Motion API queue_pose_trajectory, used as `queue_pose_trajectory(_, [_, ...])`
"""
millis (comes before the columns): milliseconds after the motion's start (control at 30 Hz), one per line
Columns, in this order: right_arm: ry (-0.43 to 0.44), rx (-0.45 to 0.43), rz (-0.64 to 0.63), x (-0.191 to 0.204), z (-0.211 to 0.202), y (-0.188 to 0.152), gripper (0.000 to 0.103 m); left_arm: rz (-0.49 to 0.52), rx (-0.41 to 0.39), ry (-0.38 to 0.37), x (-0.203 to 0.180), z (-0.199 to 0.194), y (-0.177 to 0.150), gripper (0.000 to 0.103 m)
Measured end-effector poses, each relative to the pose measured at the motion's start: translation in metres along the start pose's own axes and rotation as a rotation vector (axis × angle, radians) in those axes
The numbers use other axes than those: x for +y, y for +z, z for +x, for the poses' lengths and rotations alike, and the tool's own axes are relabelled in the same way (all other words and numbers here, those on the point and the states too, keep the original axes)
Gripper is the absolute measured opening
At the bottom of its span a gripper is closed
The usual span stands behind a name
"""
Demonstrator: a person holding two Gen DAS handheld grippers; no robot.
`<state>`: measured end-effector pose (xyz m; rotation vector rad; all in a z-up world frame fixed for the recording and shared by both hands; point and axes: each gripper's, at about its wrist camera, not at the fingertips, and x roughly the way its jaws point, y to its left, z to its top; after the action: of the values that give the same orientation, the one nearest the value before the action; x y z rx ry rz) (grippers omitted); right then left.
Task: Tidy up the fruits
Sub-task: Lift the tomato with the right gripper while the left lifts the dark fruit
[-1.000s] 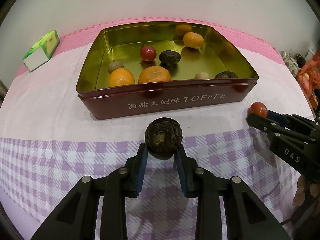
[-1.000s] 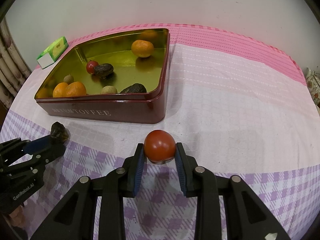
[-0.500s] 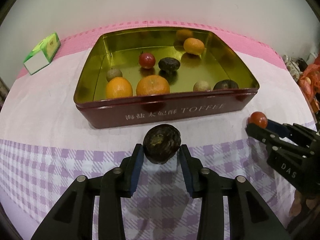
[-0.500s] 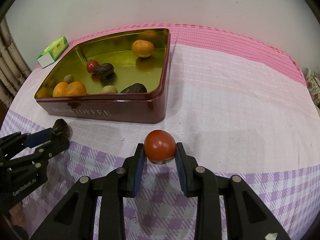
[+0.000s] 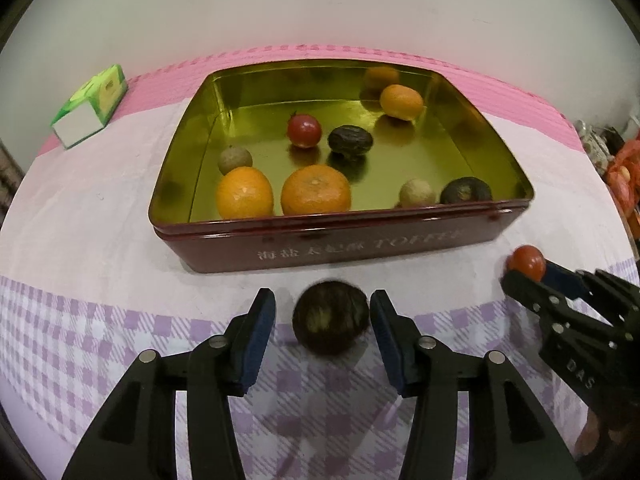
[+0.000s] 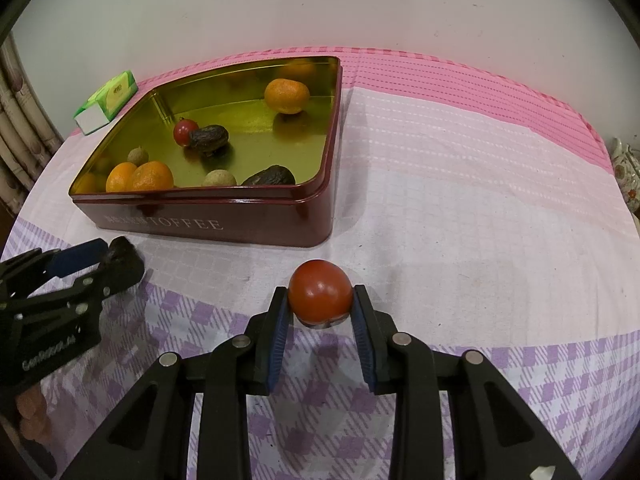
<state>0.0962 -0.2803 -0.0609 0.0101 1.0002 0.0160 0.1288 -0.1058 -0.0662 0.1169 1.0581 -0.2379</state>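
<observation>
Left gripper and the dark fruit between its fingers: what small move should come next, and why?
Probably draw the left gripper back and away. Its jaws are opening, with clear gaps on both sides of the dark wrinkled fruit, which appears to rest on the checked cloth in front of the toffee tin. The right gripper is shut on a red tomato.

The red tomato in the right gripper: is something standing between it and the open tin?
Nothing visible blocks it. Between the red tomato, clamped in the right gripper, and the tin lies only bare tablecloth; the tin's near wall must be cleared.
</observation>
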Motion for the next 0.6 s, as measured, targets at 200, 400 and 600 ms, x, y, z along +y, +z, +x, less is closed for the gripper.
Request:
queue_pose_trajectory(200, [0.000,0.000,0.000,0.000,0.001,0.000,0.030,-0.005,0.003,-0.012,0.003,0.003,-0.004,0.045])
queue_pose_trajectory(400, [-0.012,-0.001,-0.008,0.001,0.000,0.000,0.030,0.017,-0.007,0.003,0.001,0.001,-0.007,0.038])
queue_pose_trajectory(600, [-0.014,0.000,-0.011,0.002,0.001,0.001,0.030,0.017,-0.008,0.002,0.002,0.000,-0.010,0.037])
